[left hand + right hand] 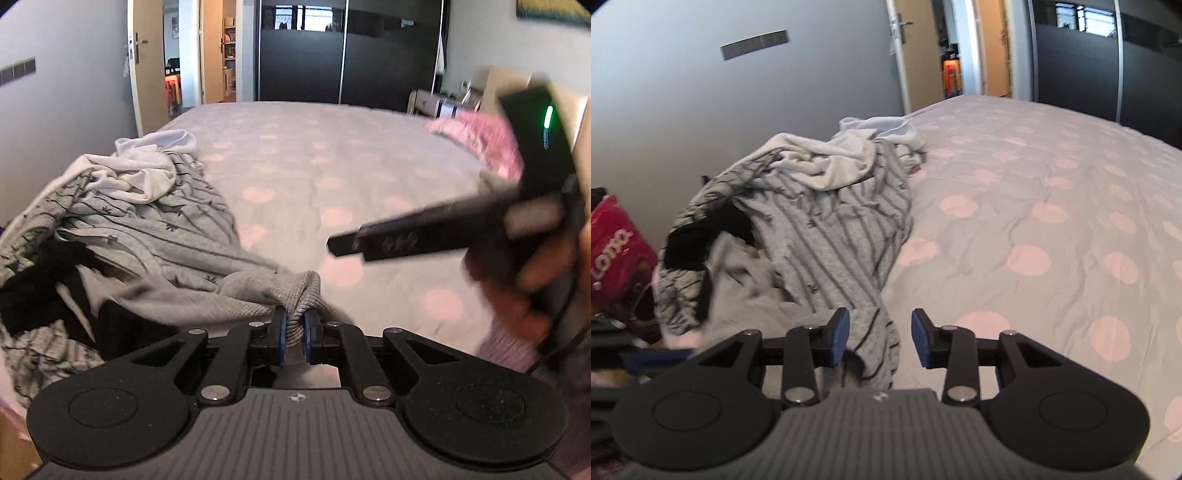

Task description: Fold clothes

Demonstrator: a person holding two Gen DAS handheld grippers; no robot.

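With the left tongs [294,334] pinching a bunched edge of the grey knit garment [207,266] from the rumpled pile on the pink-dotted grey bedspread [1052,206], the spread, empty right tongs [880,334] should seize a neighbouring edge, not a second garment.

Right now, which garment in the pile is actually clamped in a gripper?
The plain grey ribbed garment, pinched by the left gripper. The striped grey, white and black pieces lie loose.
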